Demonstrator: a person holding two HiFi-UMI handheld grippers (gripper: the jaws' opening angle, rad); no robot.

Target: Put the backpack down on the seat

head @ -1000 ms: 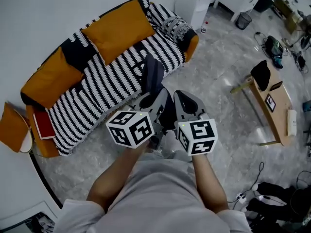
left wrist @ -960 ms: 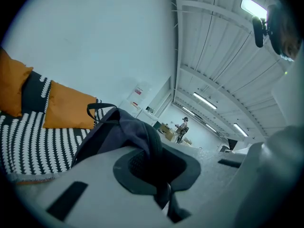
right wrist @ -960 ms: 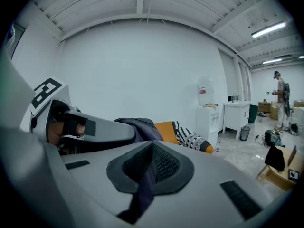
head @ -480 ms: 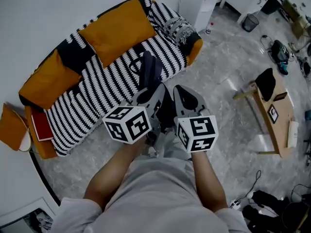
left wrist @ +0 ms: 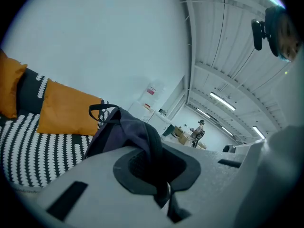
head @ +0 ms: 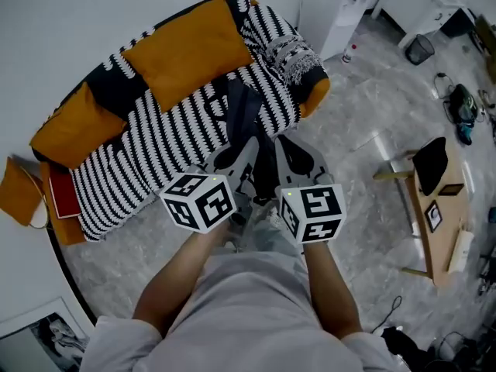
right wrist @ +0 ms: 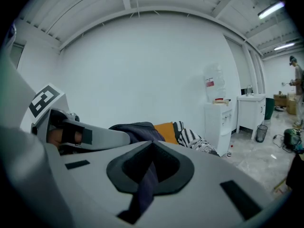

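A dark navy backpack (head: 243, 119) hangs upright from its straps, its top over the front of the striped sofa seat (head: 159, 142). My left gripper (head: 232, 160) is shut on one dark strap (left wrist: 160, 186), and the backpack's body (left wrist: 124, 131) rises just beyond the jaws. My right gripper (head: 297, 160) is shut on another strap (right wrist: 146, 186), with the backpack (right wrist: 137, 129) beyond it. The two grippers sit side by side, close together, in front of the sofa. The backpack's lower part is hidden behind the grippers.
Orange cushions (head: 180, 49) line the sofa back. A red book (head: 62, 193) and a loose orange cushion (head: 17, 196) lie at the sofa's left end. A water dispenser (head: 345, 10) stands beyond its right end. To the right are a wooden side table (head: 434, 208) and a bin (head: 421, 49).
Both grippers and the backpack have moved forward toward the sofa. The backpack's top now overlaps the seat's front part. Both grips stay shut.
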